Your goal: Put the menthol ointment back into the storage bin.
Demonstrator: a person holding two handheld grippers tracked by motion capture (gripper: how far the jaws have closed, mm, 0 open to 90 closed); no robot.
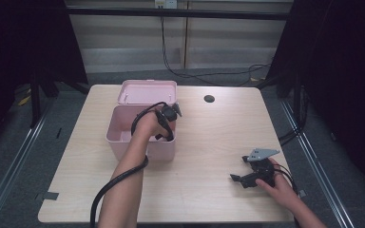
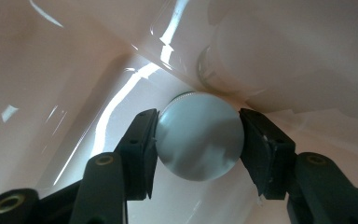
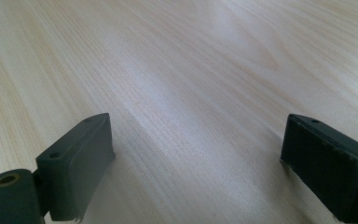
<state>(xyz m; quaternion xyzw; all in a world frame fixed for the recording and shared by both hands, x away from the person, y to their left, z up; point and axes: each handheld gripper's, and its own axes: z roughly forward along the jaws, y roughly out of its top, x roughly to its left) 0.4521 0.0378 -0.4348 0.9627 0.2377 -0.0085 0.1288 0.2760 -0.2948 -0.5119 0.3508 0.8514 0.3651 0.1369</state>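
Two tongs are at work over a pale wooden desk (image 1: 209,142), and a pink box (image 1: 123,140) serves as the landmark. It stands left of the desk's middle, its lid (image 1: 147,91) swung open and lying flat against its far side. The left tongs (image 1: 164,130) reach down into the box from above, the left hand (image 1: 148,124) over its opening and a black cable (image 1: 119,178) trailing back along the forearm. In the left gripper view the left tongs (image 2: 198,135) are clenched on a round, pale grey-blue cap (image 2: 198,135), one black jaw pressed on each side of it. The cap sits low inside the box, against the glossy pink wall (image 2: 51,70), and its reflection shows in the wall behind it. What lies under the cap cannot be made out. The right tongs (image 1: 240,178) lie well to the right of the box, near the desk's near right corner, held low by the right hand (image 1: 278,183), with a grey three-cornered plate (image 1: 262,153) on top and the jaws pointing left toward the box. In the right gripper view the right tongs (image 3: 196,163) are released, the jaws wide apart just above bare wood grain with nothing between them. A small dark round hole (image 1: 209,99) marks the desk beyond the box, to its right, apart from the lid.
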